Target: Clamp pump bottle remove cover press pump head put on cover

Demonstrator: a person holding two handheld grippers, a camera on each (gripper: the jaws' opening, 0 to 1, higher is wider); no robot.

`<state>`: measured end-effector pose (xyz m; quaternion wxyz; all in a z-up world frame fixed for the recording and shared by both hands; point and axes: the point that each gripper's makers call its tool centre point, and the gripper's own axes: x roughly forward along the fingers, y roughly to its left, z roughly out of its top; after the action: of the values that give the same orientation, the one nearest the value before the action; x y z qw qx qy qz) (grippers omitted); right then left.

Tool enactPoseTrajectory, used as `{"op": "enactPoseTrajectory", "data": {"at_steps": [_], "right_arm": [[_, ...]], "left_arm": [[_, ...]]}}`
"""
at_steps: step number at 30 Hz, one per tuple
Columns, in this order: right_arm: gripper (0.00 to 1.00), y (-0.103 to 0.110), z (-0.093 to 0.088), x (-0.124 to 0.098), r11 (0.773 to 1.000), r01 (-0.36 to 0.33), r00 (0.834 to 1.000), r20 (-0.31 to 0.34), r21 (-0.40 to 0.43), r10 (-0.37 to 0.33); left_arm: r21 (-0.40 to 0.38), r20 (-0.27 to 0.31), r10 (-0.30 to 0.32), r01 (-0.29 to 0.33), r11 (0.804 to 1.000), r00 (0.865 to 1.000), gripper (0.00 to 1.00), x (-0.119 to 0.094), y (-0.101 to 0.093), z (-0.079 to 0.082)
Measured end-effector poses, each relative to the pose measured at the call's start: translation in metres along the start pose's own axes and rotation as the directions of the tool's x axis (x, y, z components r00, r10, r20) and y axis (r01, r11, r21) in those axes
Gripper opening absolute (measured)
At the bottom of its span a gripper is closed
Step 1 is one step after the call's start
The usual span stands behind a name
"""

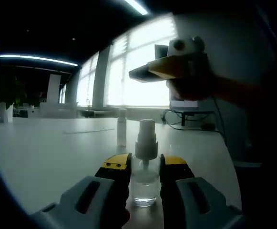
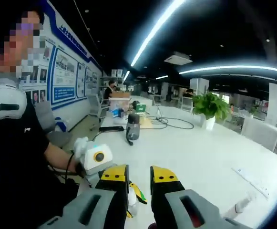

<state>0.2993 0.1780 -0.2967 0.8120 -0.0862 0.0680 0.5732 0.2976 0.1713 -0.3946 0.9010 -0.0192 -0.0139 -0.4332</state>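
A clear pump bottle (image 1: 145, 183) with a white pump head (image 1: 146, 140) stands on the white table (image 1: 47, 152), and my left gripper (image 1: 145, 164) is shut on its body. The clear cover (image 1: 122, 126) stands upright on the table just beyond the bottle, apart from it. My right gripper (image 1: 174, 67) hangs in the air above and to the right of the bottle, held by a hand. In the right gripper view its jaws (image 2: 139, 179) stand open with nothing between them, above the left gripper (image 2: 97, 157). The cover (image 2: 241, 206) shows small at the lower right.
A thin strip (image 1: 88, 130) lies on the table left of the cover. A dark flask (image 2: 132, 128), cables and boxes sit farther along the table, with a potted plant (image 2: 212, 106) behind. A person (image 2: 14, 157) stands at the left. Bright windows (image 1: 138, 71) are behind the bottle.
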Motion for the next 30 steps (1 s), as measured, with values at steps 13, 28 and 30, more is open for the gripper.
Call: {"op": "enactPoseTrajectory", "data": {"at_steps": [13, 28, 30], "right_arm": [[0.14, -0.007, -0.013, -0.015, 0.984, 0.153, 0.979, 0.120, 0.090, -0.163], [0.14, -0.023, -0.019, -0.059, 0.924, 0.353, 0.903, 0.202, 0.150, -0.378], [0.14, -0.022, -0.024, -0.066, 0.912, 0.385, 0.894, 0.191, 0.141, -0.406]], "left_arm": [[-0.005, 0.001, 0.001, -0.001, 1.000, 1.000, 0.15, 0.000, 0.000, 0.000], [-0.005, 0.000, -0.002, 0.002, 1.000, 1.000, 0.15, 0.000, -0.001, 0.001], [-0.005, 0.000, -0.002, 0.002, 1.000, 1.000, 0.15, 0.000, 0.000, 0.000]]}}
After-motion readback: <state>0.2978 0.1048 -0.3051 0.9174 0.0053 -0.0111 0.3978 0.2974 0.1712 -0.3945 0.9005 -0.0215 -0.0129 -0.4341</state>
